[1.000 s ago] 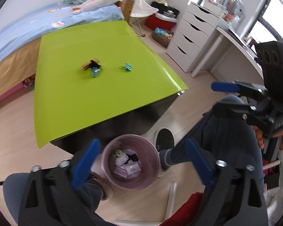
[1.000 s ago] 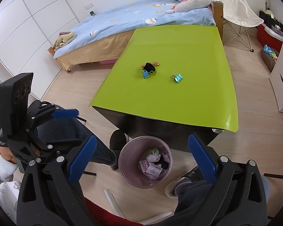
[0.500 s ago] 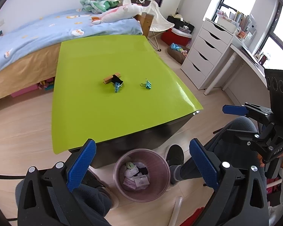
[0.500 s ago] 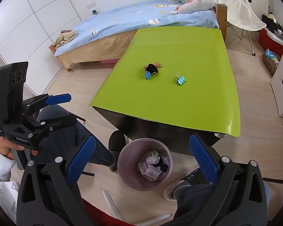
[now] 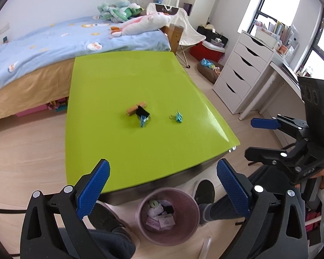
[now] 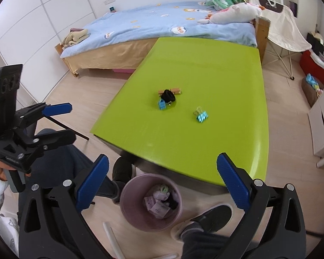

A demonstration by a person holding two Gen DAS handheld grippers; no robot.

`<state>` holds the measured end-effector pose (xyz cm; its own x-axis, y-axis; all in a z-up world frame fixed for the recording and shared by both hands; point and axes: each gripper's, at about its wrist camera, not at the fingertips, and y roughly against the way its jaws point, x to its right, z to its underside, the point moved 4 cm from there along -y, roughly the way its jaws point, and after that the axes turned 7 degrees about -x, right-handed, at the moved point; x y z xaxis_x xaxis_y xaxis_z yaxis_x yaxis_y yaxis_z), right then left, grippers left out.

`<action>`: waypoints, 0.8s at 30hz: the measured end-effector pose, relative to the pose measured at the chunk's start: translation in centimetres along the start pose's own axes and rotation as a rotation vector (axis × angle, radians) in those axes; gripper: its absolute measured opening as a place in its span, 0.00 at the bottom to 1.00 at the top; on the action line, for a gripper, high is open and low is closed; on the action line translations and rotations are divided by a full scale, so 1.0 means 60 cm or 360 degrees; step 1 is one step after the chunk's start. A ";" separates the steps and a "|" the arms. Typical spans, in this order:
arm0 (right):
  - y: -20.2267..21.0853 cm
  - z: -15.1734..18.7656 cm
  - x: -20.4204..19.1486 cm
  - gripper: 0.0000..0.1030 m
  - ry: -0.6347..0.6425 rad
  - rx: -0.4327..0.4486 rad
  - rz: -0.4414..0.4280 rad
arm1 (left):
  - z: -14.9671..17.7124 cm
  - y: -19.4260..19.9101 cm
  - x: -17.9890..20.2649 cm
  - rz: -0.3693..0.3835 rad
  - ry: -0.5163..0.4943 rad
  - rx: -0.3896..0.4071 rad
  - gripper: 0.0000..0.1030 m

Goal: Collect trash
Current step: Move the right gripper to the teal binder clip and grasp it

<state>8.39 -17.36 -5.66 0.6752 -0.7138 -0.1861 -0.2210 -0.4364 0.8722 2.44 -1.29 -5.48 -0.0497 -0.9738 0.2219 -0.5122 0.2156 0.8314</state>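
A pink trash bin holding crumpled paper stands on the floor at the near edge of a green table. On the table lie a wooden clip, a black clip on a blue clip, and a separate blue binder clip. My left gripper is open and empty above the table's near edge. My right gripper is open and empty above the bin. Each gripper shows in the other's view.
A bed with a blue cover and plush toys stands behind the table. A white drawer unit and a desk are at the right. A folding chair stands by the bed. My feet and legs flank the bin.
Both grippers have risen and tilted up toward the table. The bin has slid lower in both views and the table items appear nearer. Both stay open.
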 end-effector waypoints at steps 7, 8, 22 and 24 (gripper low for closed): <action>-0.036 -0.065 0.030 0.95 0.0100 -0.0041 0.0034 | -0.028 -0.010 -0.010 -0.0005 0.0008 0.0017 0.93; -0.046 -0.075 0.036 0.95 0.0132 -0.0056 0.0047 | -0.032 -0.013 -0.013 -0.0014 0.0013 0.0018 0.93; -0.198 -0.147 0.075 0.93 0.0525 -0.0372 0.0025 | -0.039 -0.040 -0.048 -0.0020 0.0092 -0.0026 0.93; -0.218 -0.148 0.078 0.84 0.0559 -0.0427 0.0022 | -0.041 -0.044 -0.054 -0.0021 0.0104 -0.0032 0.93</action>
<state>20.67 -10.10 -13.92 0.8820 -0.4688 -0.0486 -0.0726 -0.2370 0.9688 6.07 1.46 -7.13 0.0134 -0.9698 0.2434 -0.4952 0.2050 0.8442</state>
